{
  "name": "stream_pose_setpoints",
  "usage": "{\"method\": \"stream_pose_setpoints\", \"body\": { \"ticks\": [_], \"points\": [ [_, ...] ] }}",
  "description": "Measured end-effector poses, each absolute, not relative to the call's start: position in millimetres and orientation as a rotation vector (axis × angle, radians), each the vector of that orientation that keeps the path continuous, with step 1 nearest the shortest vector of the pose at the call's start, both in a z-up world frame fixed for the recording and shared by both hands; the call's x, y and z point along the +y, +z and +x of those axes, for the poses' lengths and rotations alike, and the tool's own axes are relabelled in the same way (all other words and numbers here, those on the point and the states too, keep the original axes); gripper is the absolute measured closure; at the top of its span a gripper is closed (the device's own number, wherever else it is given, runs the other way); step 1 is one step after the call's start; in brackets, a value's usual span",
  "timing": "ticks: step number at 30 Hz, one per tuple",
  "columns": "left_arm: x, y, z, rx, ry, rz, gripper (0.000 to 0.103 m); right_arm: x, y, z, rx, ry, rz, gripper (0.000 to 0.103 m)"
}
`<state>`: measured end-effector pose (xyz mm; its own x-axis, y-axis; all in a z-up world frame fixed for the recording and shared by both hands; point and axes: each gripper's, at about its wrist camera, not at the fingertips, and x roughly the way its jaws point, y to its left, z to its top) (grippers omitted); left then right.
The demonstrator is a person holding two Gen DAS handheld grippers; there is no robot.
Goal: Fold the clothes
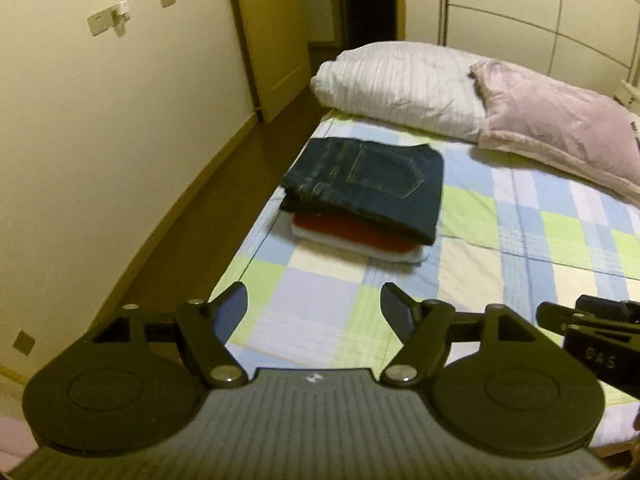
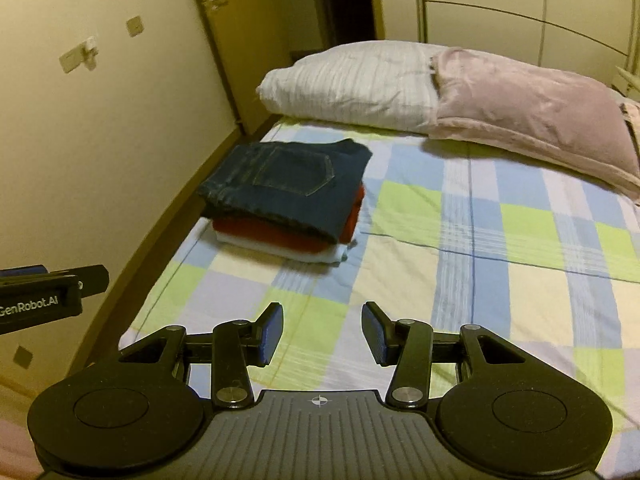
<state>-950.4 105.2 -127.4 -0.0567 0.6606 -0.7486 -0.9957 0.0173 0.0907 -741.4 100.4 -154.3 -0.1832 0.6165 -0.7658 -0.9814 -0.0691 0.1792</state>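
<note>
While your left hand-held gripper [image 1: 314, 306] and right hand-held gripper [image 2: 322, 330] gape empty, folded jeans [image 1: 366, 184] top the stack on the bed [image 1: 520, 240].

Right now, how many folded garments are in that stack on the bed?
3: folded jeans on top, a red garment beneath, a white one at the bottom. More could be hidden between.

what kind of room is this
Most likely a home bedroom: a bed with a checked sheet, two pillows at its head, a stack of folded clothes on it, and a door beyond.
</note>
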Motion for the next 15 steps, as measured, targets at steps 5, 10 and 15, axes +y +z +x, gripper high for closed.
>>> {"method": "stream_pose_setpoints", "body": {
  "ticks": [5,10,15],
  "points": [
    [112,-132,-963,0.762,1.429,-0.605,0.032,108,-160,-755,0.887,1.543,-0.615,0.056],
    [127,-142,-981,0.797,1.381,-0.605,0.032,119,-170,-783,0.915,1.499,-0.639,0.056],
    [147,-151,-1003,0.814,1.358,-0.607,0.032,134,-180,-809,0.93,1.459,-0.662,0.056]
  ]
}}
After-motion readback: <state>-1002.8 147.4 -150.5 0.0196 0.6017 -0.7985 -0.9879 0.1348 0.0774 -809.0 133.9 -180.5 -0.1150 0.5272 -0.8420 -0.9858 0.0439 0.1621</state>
